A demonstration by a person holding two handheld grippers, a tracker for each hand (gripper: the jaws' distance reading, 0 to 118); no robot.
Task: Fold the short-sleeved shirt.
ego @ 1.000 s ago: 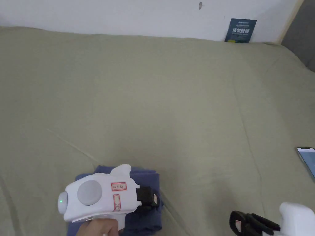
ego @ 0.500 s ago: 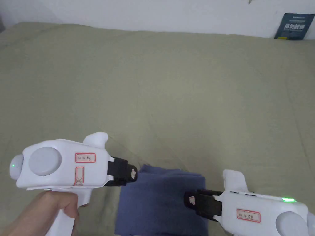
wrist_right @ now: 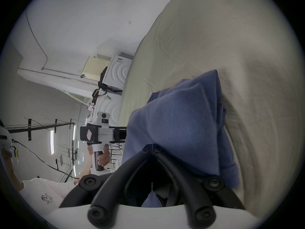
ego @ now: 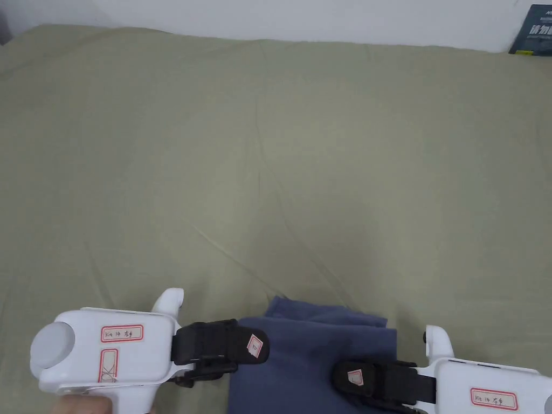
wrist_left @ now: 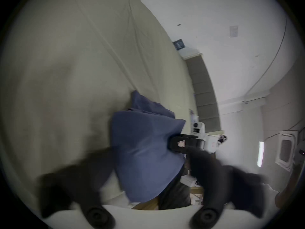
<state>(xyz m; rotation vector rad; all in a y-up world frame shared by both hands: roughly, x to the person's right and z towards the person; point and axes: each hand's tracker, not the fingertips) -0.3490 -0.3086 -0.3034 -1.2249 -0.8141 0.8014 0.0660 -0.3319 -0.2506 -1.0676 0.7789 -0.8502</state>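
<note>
The blue short-sleeved shirt is folded into a small block at the near edge of the olive sheet. In the head view my left gripper is at its left edge and my right gripper at its right edge. The left gripper view shows my left gripper with its jaws wide apart and blurred, and the shirt between them. In the right gripper view my right gripper has its jaws together on the shirt, which bulges up beyond them. Across the shirt, the left gripper is held by a hand.
The olive sheet stretches far ahead and to both sides. A dark sign leans on the wall at the back right. White boxes stand past the bed's left end.
The head camera has swung left and down. The right gripper came in from the lower right to the shirt's right edge and closed there. The left gripper moved off the shirt's top to its left edge.
</note>
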